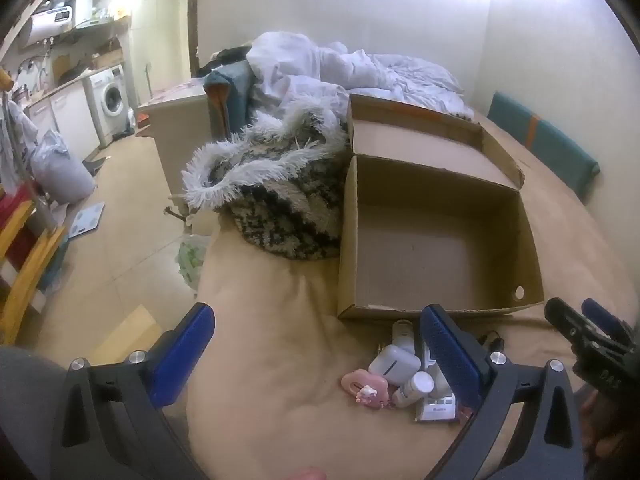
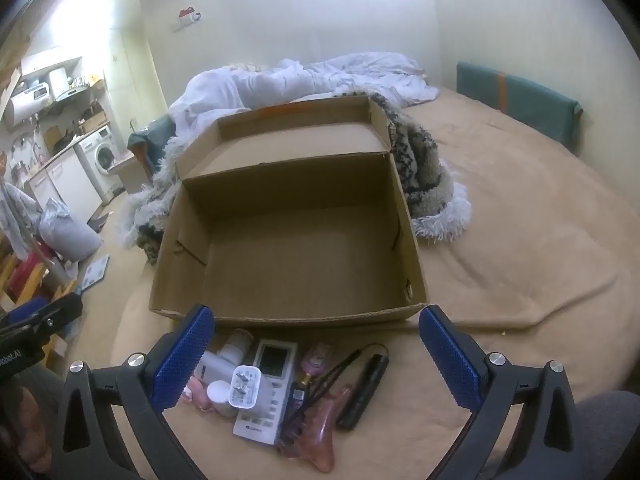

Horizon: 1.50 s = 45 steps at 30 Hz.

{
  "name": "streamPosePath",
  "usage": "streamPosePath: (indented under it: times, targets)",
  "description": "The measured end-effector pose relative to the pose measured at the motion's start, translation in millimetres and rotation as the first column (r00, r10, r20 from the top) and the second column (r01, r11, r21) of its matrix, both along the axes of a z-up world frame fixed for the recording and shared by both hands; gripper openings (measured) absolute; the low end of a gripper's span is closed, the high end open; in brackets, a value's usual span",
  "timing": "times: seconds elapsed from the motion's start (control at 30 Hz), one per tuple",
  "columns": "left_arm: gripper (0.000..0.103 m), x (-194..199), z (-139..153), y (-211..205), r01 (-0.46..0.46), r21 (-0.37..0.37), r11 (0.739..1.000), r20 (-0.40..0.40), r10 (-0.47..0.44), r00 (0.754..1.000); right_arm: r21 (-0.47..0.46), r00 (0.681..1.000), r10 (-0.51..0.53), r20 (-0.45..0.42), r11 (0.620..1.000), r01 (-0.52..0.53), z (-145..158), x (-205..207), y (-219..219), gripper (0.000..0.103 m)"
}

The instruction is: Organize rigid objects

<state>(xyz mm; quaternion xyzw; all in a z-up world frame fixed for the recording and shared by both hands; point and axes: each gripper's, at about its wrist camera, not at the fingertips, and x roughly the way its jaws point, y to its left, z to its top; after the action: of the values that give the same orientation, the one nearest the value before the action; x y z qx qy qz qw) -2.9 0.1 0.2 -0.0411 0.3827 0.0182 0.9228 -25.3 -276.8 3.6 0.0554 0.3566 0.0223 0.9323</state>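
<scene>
Between the spread, empty jaws of the right gripper (image 2: pixel 316 356), a remote (image 2: pixel 266 394) and charger plug (image 2: pixel 245 390) are lying on the bed (image 2: pixel 520 280), before the box (image 2: pixel 288 240). Left gripper (image 1: pixel 316 356) jaws are gaping too. Both things are looking light, stiff, slick; taking the remote across its narrow sides seems best.

Each hand-held gripper (image 1: pixel 316 354) (image 2: pixel 316 354) has a black frame, silver screws and blue textured pads (image 2: pixel 184 356).

Brown cardboard box (image 2: pixel 288 240), white remote (image 2: pixel 266 392), blue-padded tongs (image 2: pixel 316 356)

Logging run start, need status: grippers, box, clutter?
Left gripper and right gripper open, holding nothing. Cardboard box empty. Small items piled before it; nothing blocking.
</scene>
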Motion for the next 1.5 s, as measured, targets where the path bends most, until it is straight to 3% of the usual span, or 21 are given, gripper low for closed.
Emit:
streamPosePath:
  times: [1.5]
  targets:
    - [0.103, -2.1, 1.5, 7.0, -0.005, -0.004, 1.000, 0.003, 0.005, 1.000, 0.001, 1.000, 0.000, 0.002, 1.000, 0.000, 1.6, -2.1, -0.9, 0.103]
